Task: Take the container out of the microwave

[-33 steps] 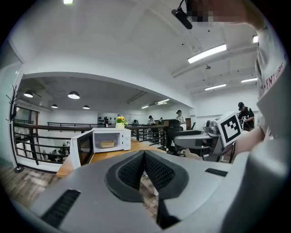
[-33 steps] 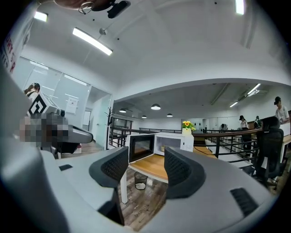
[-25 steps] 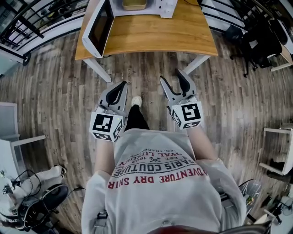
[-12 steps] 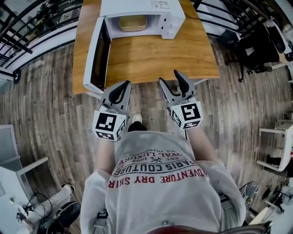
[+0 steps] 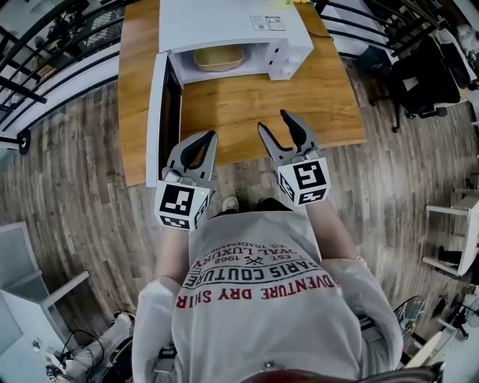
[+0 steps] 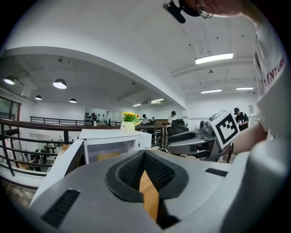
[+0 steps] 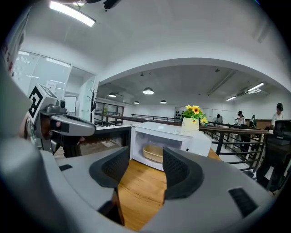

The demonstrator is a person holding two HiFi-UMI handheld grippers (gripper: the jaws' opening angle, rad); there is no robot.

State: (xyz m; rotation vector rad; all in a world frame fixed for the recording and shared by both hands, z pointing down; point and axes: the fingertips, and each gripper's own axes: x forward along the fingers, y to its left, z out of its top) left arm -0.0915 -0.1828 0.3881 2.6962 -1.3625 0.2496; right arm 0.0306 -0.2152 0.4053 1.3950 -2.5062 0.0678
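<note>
In one open microwave (image 5: 224, 22), one container (image 5: 218, 57)

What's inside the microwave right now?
A shallow tan container sits in the microwave, whose door stands open. Whether the container holds anything cannot be seen, and in the head view the microwave's top covers the back of the cavity.

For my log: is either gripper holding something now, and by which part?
Nothing is held. The left gripper is shut empty, the right gripper open.
</note>
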